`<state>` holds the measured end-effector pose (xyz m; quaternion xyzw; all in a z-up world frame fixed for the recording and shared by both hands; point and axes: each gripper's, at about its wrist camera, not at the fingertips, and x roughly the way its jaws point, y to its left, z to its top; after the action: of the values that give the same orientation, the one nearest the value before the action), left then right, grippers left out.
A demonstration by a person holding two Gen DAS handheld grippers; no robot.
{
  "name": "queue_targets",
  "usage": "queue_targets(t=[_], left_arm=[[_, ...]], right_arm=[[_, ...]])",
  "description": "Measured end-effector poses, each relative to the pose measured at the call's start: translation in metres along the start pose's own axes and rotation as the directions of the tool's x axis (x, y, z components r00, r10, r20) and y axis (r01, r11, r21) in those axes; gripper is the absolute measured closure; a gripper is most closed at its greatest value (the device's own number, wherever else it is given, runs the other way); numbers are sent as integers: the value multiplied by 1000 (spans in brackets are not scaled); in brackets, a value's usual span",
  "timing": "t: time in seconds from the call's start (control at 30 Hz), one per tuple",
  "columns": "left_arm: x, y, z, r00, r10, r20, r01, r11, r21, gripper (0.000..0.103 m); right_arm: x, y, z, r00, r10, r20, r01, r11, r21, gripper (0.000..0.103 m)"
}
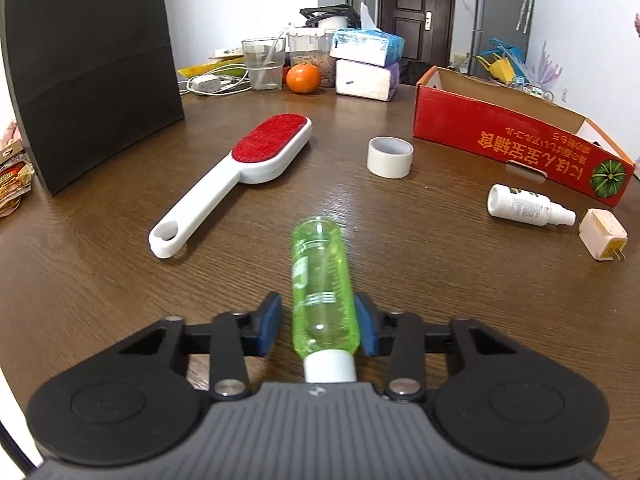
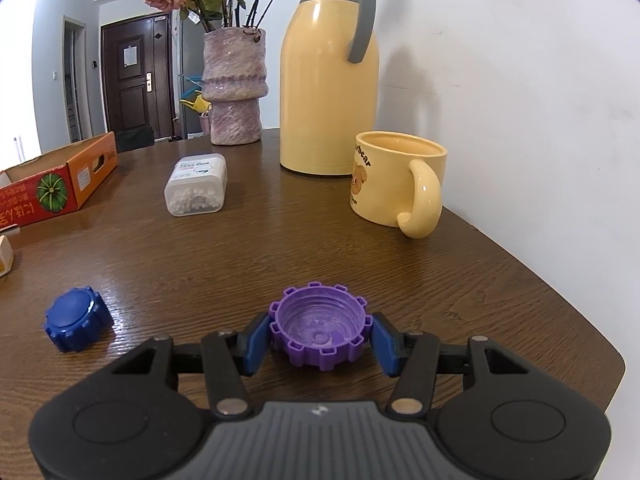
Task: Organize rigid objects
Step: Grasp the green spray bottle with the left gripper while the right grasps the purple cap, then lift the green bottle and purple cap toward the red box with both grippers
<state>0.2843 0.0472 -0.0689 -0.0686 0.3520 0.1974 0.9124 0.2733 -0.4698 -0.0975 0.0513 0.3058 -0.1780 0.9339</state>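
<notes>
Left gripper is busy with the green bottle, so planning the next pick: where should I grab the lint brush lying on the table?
Take the lint brush by its narrow white handle, midway between the red pad and the hole at its end. It lies flat and diagonal, so come from above with the fingers straddling the handle across its width; the head looks too wide.

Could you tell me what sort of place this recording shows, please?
Most likely a home dining table: a thermos jug, a mug and a vase of dried roses stand on it, with an apartment door behind.
</notes>
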Motion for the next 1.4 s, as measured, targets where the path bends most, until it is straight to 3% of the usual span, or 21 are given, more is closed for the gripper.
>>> queue_targets(t=[0.9,1.4], left_arm=[[-14,6,5,996,-80,30,79,996,31,71],[-42,-4,24,977,-180,111,172,982,81,71]], right_arm=[[-26,32,6,998,48,41,-47,998,-44,50],[-51,93,19,984,158,81,-146,979,-139,50]])
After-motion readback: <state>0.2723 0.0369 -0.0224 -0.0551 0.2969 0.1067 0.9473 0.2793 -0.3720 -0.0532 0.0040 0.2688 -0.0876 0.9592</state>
